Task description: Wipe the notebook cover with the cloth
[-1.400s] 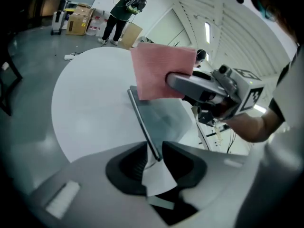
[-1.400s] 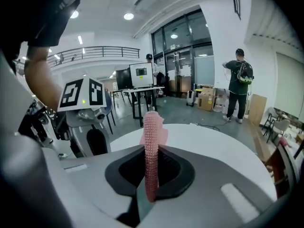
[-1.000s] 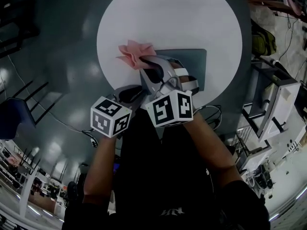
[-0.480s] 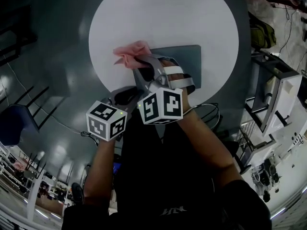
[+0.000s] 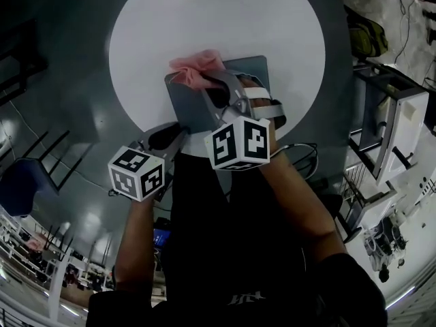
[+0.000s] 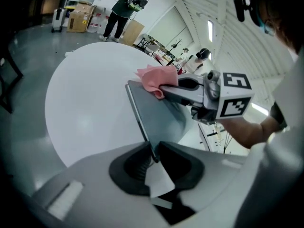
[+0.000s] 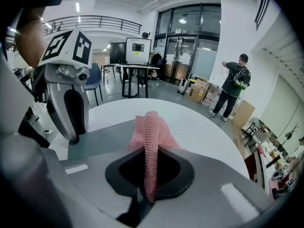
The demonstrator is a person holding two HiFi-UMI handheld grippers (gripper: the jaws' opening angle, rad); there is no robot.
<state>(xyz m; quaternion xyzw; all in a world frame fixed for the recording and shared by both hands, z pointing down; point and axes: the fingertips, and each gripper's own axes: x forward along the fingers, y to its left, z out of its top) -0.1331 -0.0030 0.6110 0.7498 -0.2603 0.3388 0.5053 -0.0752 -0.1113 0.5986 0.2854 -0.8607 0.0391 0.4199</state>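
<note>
A grey notebook [image 5: 235, 80] lies flat on the round white table [image 5: 150, 33]. My right gripper [image 5: 208, 84] is shut on a pink cloth [image 5: 196, 68], which rests on the notebook's far left corner. In the right gripper view the cloth [image 7: 150, 132] stands pinched between the jaws over the grey cover [image 7: 102, 139]. My left gripper [image 5: 177, 131] is at the notebook's near left corner. In the left gripper view its jaws [image 6: 153, 155] are shut on the thin edge of the notebook [image 6: 159, 115], with the cloth [image 6: 153, 78] and right gripper [image 6: 190, 87] beyond.
The table stands on a dark glossy floor [image 5: 61, 80]. A blue chair [image 5: 20, 179] is at the left and metal-framed furniture [image 5: 381, 135] at the right. A person [image 7: 233, 84] stands far off by cardboard boxes [image 7: 202, 90].
The cloth has moved from the table beside the notebook onto its far left corner. The left gripper now sits at the notebook's near left corner.
</note>
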